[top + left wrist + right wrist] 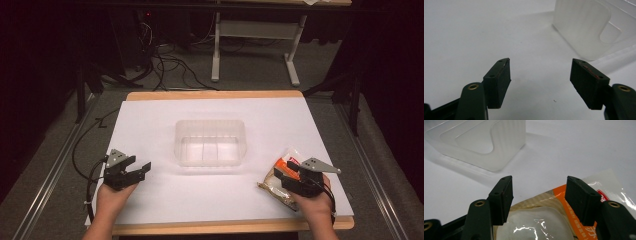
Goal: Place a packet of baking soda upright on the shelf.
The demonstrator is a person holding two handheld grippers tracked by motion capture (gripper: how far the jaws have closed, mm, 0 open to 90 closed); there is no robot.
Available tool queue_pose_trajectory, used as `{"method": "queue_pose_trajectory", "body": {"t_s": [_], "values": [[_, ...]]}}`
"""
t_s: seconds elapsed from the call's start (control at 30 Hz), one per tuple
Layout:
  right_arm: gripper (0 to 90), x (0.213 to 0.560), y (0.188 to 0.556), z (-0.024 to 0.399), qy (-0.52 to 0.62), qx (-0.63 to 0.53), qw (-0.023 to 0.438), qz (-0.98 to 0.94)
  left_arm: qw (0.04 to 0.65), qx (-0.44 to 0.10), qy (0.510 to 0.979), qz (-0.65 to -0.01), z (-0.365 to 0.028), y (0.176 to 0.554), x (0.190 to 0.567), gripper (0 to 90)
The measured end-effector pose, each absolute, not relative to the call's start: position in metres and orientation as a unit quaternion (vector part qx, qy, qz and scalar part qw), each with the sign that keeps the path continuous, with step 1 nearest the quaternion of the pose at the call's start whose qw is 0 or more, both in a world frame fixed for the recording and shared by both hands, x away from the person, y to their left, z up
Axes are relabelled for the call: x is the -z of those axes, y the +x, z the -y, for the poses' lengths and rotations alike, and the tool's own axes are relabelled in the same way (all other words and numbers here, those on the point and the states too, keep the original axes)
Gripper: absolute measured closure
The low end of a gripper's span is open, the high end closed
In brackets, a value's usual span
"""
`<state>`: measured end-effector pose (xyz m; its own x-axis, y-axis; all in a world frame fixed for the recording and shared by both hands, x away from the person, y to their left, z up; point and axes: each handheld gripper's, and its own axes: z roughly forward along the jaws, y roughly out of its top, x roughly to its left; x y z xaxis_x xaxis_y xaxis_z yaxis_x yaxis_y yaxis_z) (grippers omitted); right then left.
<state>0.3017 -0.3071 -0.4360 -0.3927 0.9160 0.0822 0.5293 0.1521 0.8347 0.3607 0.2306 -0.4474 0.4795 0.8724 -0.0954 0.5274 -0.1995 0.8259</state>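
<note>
At the near edge of the table [150,227] we see two hands come in from below, each holding a gripper. The left hand [112,200] rests on the white sheet near the near-left corner, its wrist low, and the left gripper [141,169] points forward and to the right, roughly level with the surface. In the left gripper view its jaws stand wide apart with bare white sheet between them. The right hand [312,202] sits near the near-right corner, and the right gripper [286,172] points forward and to the left, tipped down over a food packet [280,172].

In the right gripper view the jaws of this gripper stand apart above the food packet [541,220], one on each side of it, and we cannot tell whether the pads touch it. The packet lies flat on the sheet close to the right edge, with clear film, a pale filling and an orange printed strip. Its long axis runs on a slant, from the near-left up toward the far-right, and its far end points toward the right edge of the table.

Farther on, in the middle of the sheet, stands a clear plastic tub [211,142], open side up, long side running left to right. It is well apart from both grippers. Open white sheet lies between the tub and each hand, and a wide bare band runs behind the tub to the far edge.
</note>
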Motion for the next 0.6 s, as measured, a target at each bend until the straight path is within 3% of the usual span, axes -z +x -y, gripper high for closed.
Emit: {"method": "queue_pose_trajectory", "body": {"t_s": [0.6], "values": [[36.6,0.438,0.303,0.335,0.527,-0.385,0.257,-0.713,0.404,-0.204,0.772,-0.447,-0.220,0.359,0.451,28.3]]}}
